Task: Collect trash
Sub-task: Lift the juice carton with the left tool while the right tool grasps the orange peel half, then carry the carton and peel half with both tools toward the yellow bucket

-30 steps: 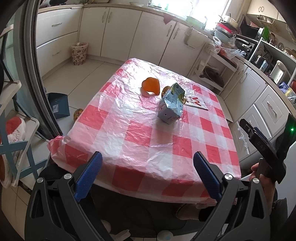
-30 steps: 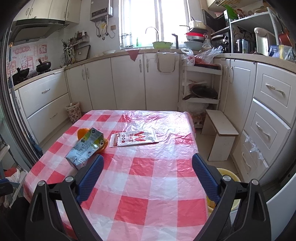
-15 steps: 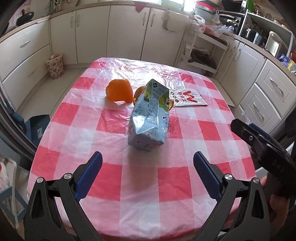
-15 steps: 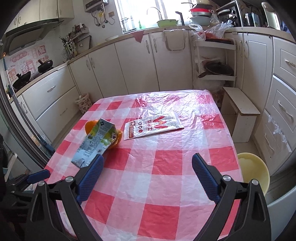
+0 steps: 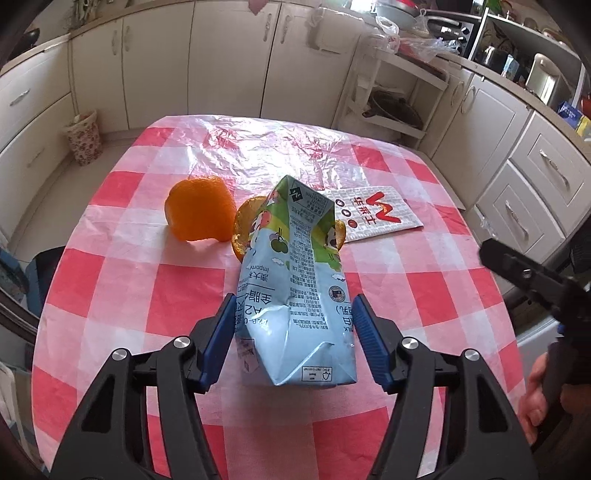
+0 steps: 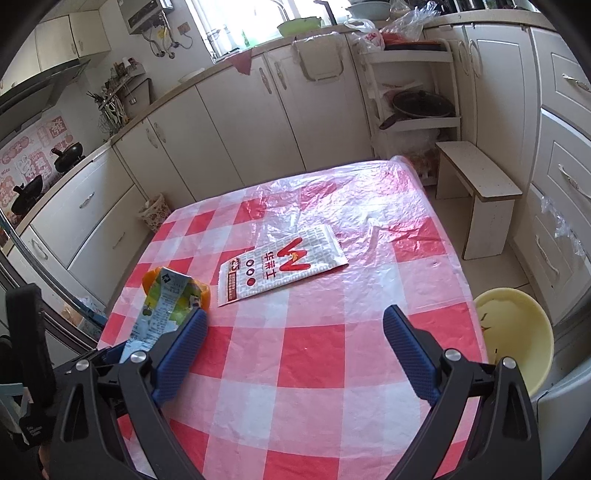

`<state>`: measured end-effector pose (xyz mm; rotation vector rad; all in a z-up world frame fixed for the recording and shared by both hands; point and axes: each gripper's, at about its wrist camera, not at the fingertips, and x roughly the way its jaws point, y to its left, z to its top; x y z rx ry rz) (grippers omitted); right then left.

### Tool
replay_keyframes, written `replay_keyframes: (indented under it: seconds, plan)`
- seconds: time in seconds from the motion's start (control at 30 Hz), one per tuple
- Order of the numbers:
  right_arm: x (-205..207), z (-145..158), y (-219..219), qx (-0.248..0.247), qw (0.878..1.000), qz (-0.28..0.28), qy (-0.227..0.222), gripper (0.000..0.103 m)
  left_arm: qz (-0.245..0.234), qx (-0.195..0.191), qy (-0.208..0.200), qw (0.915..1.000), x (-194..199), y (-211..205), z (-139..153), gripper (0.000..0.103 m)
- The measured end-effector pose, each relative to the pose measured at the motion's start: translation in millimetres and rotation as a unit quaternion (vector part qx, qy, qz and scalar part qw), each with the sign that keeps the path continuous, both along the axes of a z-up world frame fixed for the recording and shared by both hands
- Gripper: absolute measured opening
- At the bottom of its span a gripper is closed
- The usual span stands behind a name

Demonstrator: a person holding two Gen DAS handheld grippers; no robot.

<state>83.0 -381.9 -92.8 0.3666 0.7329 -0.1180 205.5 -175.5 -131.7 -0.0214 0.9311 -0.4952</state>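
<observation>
Milk carton (image 5: 295, 291): pale blue, crumpled, lying flat. Left tongs (image 5: 295, 343) closing around it; right tongs (image 6: 295, 354) wide, empty.

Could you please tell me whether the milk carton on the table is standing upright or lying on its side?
Lying down: the milk carton rests lengthwise on the tablecloth, its base facing the camera.

A home kitchen. Cream cabinets (image 6: 236, 133) line the walls. Woks (image 6: 26, 188) sit on a stove; a sink tap stands under the window (image 6: 255, 18).
</observation>
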Motion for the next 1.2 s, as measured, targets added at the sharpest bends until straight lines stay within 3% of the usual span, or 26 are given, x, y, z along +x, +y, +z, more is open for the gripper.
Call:
replay_keyframes:
  seconds: [0.17, 0.47, 0.53, 0.57, 0.63, 0.67, 0.77, 0.87, 1.2]
  plan:
    - [23, -17, 20, -0.004, 0.999, 0.04, 0.034, 0.092, 0.025, -0.052, -0.01, 0.9983, -16, 40, 17, 0.06]
    - [62, -37, 55, 0.016, 0.995, 0.085, 0.059, 0.092, 0.068, -0.078, -0.001, 0.9946, -42, 105, 23, 0.06]
    - [73, -42, 58, 0.025, 0.994, 0.085, 0.061, 0.086, 0.072, -0.081, 0.0, 0.9941, -46, 113, 24, 0.06]
    - [78, -45, 60, 0.031, 0.994, 0.086, 0.066, 0.075, 0.074, -0.081, -0.001, 0.994, -47, 115, 24, 0.06]
    - [86, -48, 63, 0.032, 0.994, 0.085, 0.063, 0.068, 0.075, -0.08, -0.004, 0.9939, -51, 119, 26, 0.06]
    - [90, -49, 66, 0.037, 0.993, 0.093, 0.066, 0.058, 0.075, -0.081, -0.004, 0.9939, -52, 121, 26, 0.06]
    - [95, -50, 67, 0.048, 0.991, 0.102, 0.076, 0.013, 0.078, -0.083, -0.004, 0.9935, -54, 123, 26, 0.06]
    - [86, -43, 66, 0.047, 0.991, 0.102, 0.068, 0.008, 0.08, -0.085, -0.003, 0.9932, -57, 124, 27, 0.06]
    - [18, -5, 47, 0.02, 0.995, 0.091, 0.03, 0.008, 0.068, -0.105, -0.027, 0.9918, -96, 120, 58, 0.06]
